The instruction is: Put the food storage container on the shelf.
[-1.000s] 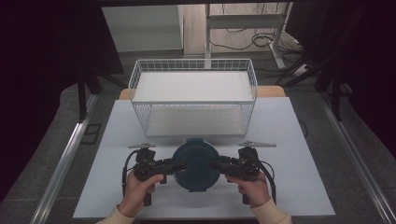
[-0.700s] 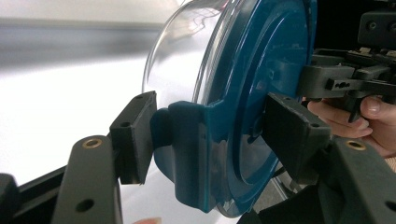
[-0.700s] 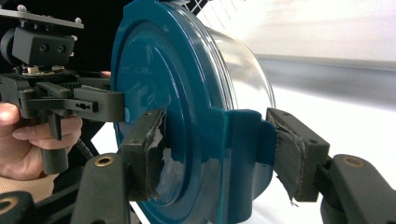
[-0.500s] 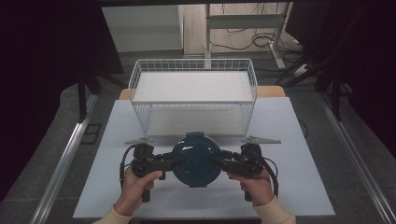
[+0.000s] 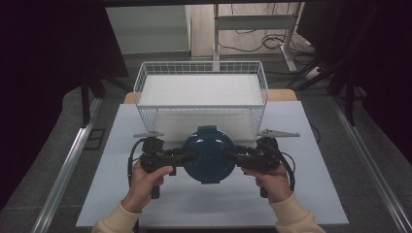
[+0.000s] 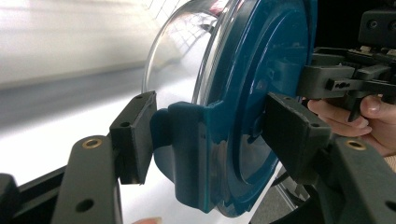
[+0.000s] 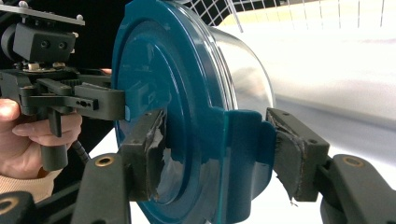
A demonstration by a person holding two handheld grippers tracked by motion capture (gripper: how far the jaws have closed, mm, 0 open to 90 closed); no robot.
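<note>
A round container (image 5: 209, 154) with a teal lid and a clear glass bowl hangs above the white table (image 5: 194, 206), just in front of the wire basket (image 5: 201, 108). My left gripper (image 5: 187, 157) is shut on the lid's left clip and my right gripper (image 5: 232, 155) on the right clip. In the left gripper view the container (image 6: 261, 93) stands on edge, and the left gripper (image 6: 212, 135) clamps the teal clip (image 6: 187, 149) between its pads. In the right gripper view the right gripper (image 7: 219, 154) pinches the opposite clip (image 7: 245, 154) of the lid (image 7: 177, 93).
The white wire basket stands at the table's far side with a white liner inside. Dark floor and metal rails flank the table. Desk legs and cables lie behind the basket. A person's hands hold both gripper handles near the table's front edge.
Both grippers and the container between them have risen and moved a little toward the basket. The grips on the two clips look unchanged.
</note>
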